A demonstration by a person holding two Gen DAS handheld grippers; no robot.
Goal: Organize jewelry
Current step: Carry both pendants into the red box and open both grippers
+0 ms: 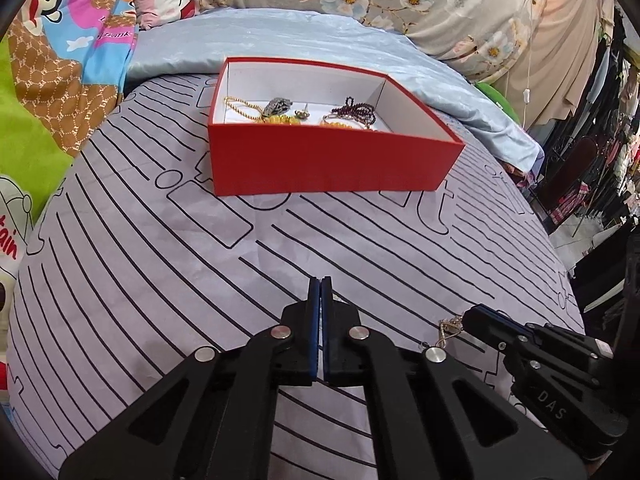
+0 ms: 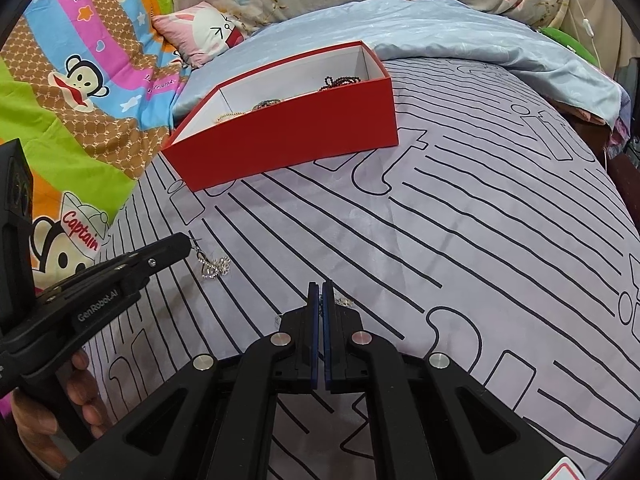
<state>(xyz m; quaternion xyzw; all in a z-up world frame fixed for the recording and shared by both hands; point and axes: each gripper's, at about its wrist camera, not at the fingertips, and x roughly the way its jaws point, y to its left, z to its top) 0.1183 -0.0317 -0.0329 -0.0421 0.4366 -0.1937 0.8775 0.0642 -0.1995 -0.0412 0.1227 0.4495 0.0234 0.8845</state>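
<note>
— Holding anything? Left gripper pinches an earring; right gripper is clamped on another earring.

— Box? Twelve o'clock, holding jewelry.

I see black linkage arms on my left gripper and right gripper, blue finger pads, silver rivets, white "GenRobot.AI" lettering, bare-skinned hand.
</note>
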